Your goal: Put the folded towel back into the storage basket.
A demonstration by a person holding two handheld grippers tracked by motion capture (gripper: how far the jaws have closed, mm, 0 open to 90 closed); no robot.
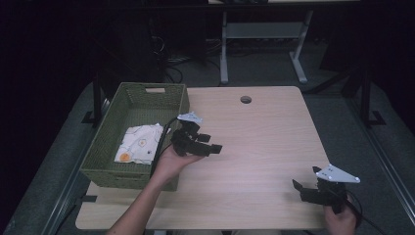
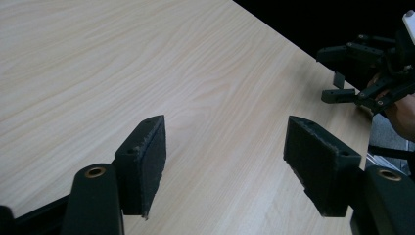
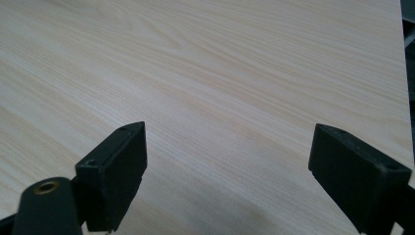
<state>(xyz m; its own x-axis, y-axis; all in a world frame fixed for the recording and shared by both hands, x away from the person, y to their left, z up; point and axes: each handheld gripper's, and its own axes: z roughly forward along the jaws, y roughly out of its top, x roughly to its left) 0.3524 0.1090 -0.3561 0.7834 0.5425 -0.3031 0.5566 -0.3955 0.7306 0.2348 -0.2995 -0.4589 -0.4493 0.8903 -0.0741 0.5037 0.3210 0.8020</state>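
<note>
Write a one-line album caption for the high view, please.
Two hand-held grippers, left gripper and right gripper, both open and empty over a wooden table, beside a green basket holding a folded cloth.

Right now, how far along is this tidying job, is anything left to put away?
Done, it seems: a folded white cloth lies inside the green basket. In hand: nothing. The left hand-held gripper hangs beside the basket with jaws open and empty, and the right hand-held gripper sits open near the table's front right corner. Left: probably nothing, since no other loose item lies on the wooden top.
</note>
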